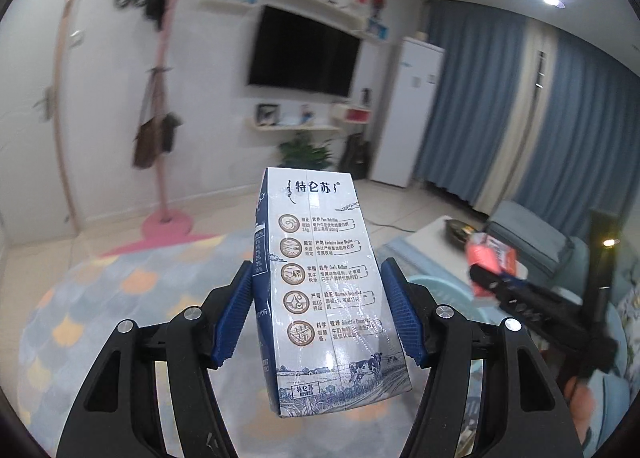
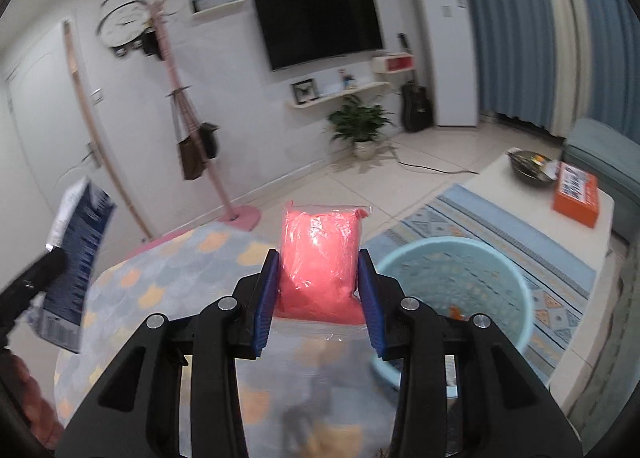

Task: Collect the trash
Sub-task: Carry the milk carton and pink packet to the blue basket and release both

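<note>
Left claw (image 1: 318,312) clamped on an upright milk carton (image 1: 324,286), blue pads pressing both sides. Right claw (image 2: 318,298) clamped on a pink plastic packet (image 2: 320,258); pale blue basin (image 2: 460,298) just right of it.

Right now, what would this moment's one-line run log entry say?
left gripper: shut on milk carton | right gripper: shut on red bag | both lifted above rug | blue basin: nearby
</note>
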Tool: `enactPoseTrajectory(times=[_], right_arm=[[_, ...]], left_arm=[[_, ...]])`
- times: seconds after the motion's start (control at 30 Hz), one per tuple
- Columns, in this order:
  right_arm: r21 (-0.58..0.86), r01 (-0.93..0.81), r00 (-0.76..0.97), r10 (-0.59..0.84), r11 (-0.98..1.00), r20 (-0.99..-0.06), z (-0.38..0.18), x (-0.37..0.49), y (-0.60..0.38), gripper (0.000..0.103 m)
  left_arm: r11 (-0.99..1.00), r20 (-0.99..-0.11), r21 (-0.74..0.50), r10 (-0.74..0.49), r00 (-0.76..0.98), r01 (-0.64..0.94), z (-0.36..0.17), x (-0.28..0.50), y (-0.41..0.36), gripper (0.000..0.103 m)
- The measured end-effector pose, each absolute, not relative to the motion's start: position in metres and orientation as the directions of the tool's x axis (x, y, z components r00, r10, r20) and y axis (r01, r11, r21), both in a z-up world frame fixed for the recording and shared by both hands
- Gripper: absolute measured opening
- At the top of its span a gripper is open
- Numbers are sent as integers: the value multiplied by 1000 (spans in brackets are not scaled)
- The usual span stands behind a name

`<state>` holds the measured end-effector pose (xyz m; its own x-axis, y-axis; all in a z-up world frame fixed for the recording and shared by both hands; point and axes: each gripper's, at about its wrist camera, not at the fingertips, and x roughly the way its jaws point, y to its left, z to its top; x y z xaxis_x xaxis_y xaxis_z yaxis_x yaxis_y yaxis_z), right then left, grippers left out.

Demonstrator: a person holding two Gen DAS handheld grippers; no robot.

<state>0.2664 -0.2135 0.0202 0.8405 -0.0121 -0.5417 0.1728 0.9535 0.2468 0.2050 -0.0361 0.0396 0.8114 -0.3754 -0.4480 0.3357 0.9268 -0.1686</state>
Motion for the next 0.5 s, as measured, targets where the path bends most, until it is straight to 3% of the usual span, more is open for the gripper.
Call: enactPoseTrajectory(times=[0.3,0.5], right_arm=[[255,327,763,-95,910,-639,-22,273,-296,35],[316,384,700,-50,868,-712,-64,281,-343,35]], left_arm=[[852,-459,-158,-511,727,499,53,222,-134,62],[813,-511,-187,-560,652,552,34,253,-192,62]])
